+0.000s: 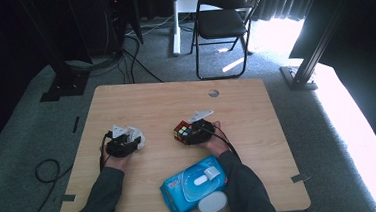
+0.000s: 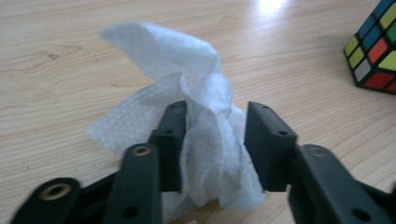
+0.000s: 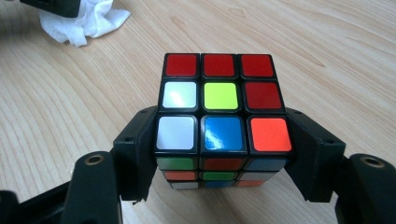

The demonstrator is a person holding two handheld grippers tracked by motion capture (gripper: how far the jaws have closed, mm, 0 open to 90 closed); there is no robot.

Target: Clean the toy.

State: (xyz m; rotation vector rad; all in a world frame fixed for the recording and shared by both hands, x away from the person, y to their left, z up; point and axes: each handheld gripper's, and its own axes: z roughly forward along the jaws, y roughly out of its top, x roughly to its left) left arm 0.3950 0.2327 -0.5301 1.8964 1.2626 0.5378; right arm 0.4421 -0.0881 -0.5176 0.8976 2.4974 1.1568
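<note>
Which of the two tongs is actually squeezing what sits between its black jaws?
The right tongs: their jaws press both sides of the colourful puzzle cube. The left tongs stand open around the crumpled white wipe, with a gap on one side.

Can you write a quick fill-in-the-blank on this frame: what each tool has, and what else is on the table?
1. The right tool is shut on the ____, which has a red top row in its view.
2. A crumpled white ____ lies between the open jaws of the left tool.
3. The wipes pack near the table's front edge is ____ in colour.
4. Behind the table stands a black folding ____.

Missing words: puzzle cube; wipe; blue; chair
</note>
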